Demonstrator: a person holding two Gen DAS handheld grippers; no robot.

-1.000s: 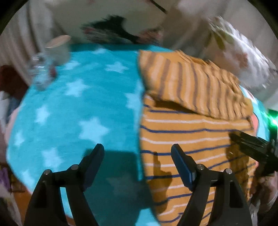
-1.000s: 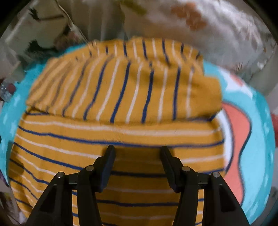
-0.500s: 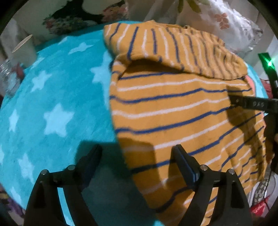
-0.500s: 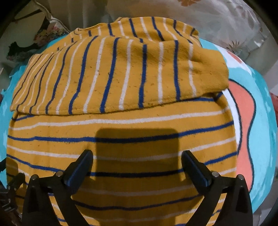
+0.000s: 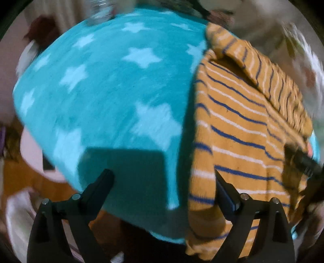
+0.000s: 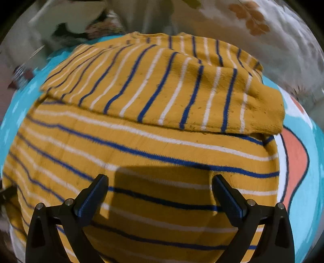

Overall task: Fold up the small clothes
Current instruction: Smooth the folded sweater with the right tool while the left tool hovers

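A mustard-yellow garment with blue and white stripes (image 6: 154, 145) lies on a turquoise star blanket (image 5: 105, 85). Its far part is folded over toward me, with its edge across the middle. In the left wrist view the garment (image 5: 239, 129) fills the right side and its near edge hangs off the surface. My left gripper (image 5: 163, 180) is open and empty over the blanket at the garment's left edge. My right gripper (image 6: 160, 185) is open and empty above the garment's near half. A right finger (image 5: 305, 161) shows in the left wrist view.
The blanket has an orange and white pattern (image 6: 293, 159) on the right. A clear jar (image 5: 101, 14) stands at the blanket's far edge. Floral fabric (image 6: 263, 36) lies behind the garment. An orange floor (image 5: 26, 178) shows below the blanket's near left edge.
The left gripper has swung left, off the garment to the blanket beside its left edge. The right gripper has stayed wide open over the garment, which opened from narrower one second ago.
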